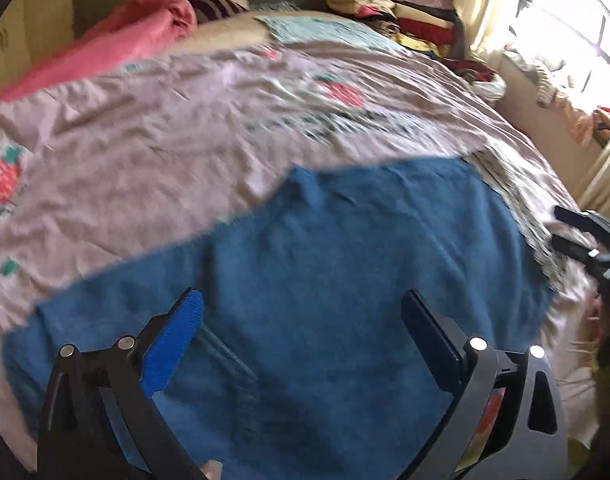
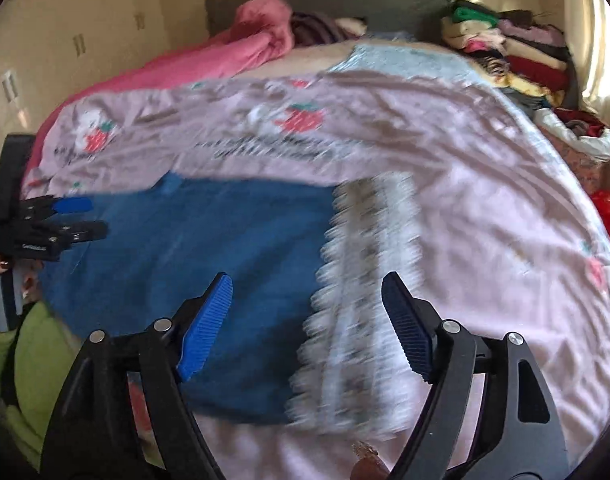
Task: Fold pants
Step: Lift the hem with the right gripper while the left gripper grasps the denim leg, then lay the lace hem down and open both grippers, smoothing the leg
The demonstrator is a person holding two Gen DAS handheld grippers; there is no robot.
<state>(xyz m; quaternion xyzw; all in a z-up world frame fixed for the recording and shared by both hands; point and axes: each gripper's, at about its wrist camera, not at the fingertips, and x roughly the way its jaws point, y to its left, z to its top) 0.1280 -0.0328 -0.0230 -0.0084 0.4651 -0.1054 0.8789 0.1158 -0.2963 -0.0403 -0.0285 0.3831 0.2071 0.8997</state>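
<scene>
Blue pants lie flat on the pink strawberry-print bed cover, near the bed's front edge; they also show in the right wrist view. My left gripper is open and empty, hovering just above the pants. My right gripper is open and empty, above the pants' right edge and a patterned lace-edged cloth. Each gripper shows at the edge of the other's view: the right one and the left one. Both views are motion-blurred.
A pink blanket is bunched at the head of the bed. Stacks of folded clothes sit at the far right corner. A window with curtains is on the right. Cupboards stand on the left. Green fabric is at the near left.
</scene>
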